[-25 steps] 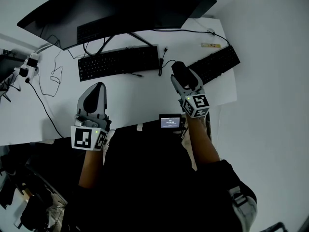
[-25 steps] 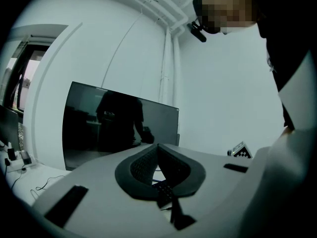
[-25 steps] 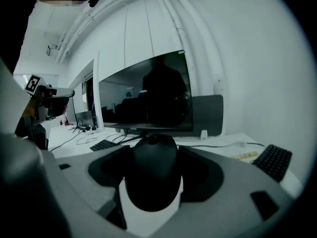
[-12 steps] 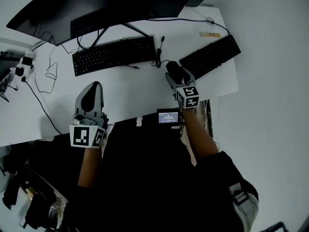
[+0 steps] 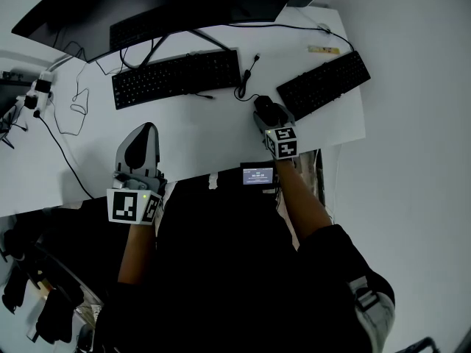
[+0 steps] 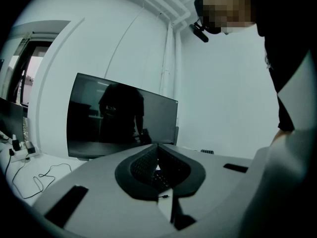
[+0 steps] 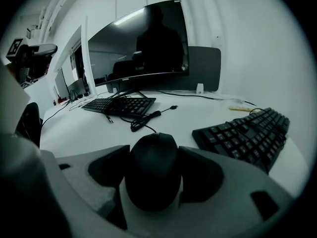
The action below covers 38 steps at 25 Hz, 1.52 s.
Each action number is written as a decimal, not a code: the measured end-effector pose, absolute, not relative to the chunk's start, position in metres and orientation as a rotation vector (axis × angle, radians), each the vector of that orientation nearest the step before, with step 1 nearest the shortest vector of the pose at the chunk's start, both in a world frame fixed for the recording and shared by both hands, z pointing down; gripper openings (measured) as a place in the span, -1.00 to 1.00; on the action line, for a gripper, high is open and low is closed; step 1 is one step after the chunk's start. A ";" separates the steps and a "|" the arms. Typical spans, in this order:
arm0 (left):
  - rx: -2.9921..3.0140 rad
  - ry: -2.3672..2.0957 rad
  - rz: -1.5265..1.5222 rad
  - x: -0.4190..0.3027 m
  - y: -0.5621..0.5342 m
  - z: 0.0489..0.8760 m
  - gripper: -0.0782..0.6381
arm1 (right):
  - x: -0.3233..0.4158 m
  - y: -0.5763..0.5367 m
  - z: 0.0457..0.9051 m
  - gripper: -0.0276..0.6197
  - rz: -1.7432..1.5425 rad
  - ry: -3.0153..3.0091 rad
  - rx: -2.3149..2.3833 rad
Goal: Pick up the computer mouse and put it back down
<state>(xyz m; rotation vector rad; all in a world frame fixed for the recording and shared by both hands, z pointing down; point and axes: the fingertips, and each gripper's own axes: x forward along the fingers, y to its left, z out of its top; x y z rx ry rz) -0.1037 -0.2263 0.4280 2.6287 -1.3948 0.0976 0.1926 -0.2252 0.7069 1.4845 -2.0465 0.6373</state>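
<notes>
The right hand-held gripper (image 5: 269, 116) has the computer mouse (image 7: 151, 175) between its two jaws. In the right gripper view the dark pads stand close against the left and right sides of the mouse, so this gripper is holding it. The mouse is over the right half of the white table (image 5: 199, 138), just beside the near left corner of the slanted black keyboard (image 5: 321, 84) and near a coiled black cable (image 5: 245, 87). Whether the mouse touches the table or is a little above it, I cannot tell. A second, longer black keyboard (image 5: 176, 78) lies further to the left, in front of the foot of the wide dark monitor (image 5: 162, 6). The left hand-held gripper (image 5: 144, 140) is over the front left part of the table, well apart from the mouse. In the left gripper view its jaws are brought together with nothing between them, and they point toward the monitor. At the front edge of the table, between the person's two forearms and just beside the right one, there is a small device with a lit screen (image 5: 258, 175). A thin black wire (image 5: 62, 149) runs over the left part of the table.
</notes>
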 end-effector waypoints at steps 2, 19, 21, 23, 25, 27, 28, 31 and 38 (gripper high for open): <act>2.630 -1.394 0.096 -0.103 -0.224 0.428 -0.80 | 0.194 -0.223 0.711 0.03 0.635 -2.033 1.482; 2.639 -1.401 0.002 -0.110 -0.222 0.409 -0.80 | 0.203 -0.228 0.620 0.03 0.534 -2.196 1.593; 2.646 -1.408 -0.021 -0.114 -0.221 0.406 -0.80 | 0.194 -0.233 0.576 0.02 0.455 -2.302 1.612; 2.654 -1.420 -0.047 -0.118 -0.219 0.400 -0.80 | 0.181 -0.237 0.525 -0.05 0.357 -2.417 1.628; 2.663 -1.437 -0.076 -0.123 -0.217 0.394 -0.80 | 0.165 -0.238 0.471 -0.09 0.244 -2.527 1.635; 2.673 -1.458 -0.108 -0.128 -0.215 0.386 -0.80 | 0.148 -0.235 0.423 -0.16 0.131 -2.629 1.620; 2.676 -1.469 -0.123 -0.131 -0.214 0.382 -0.80 | 0.139 -0.233 0.401 -0.25 0.079 -2.678 1.604; 2.681 -1.499 -0.161 -0.138 -0.210 0.373 -0.80 | 0.117 -0.221 0.354 -0.43 -0.042 -2.784 1.561; 2.703 -1.539 -0.202 -0.147 -0.194 0.359 -0.80 | 0.100 -0.198 0.327 -0.73 -0.165 -2.846 1.582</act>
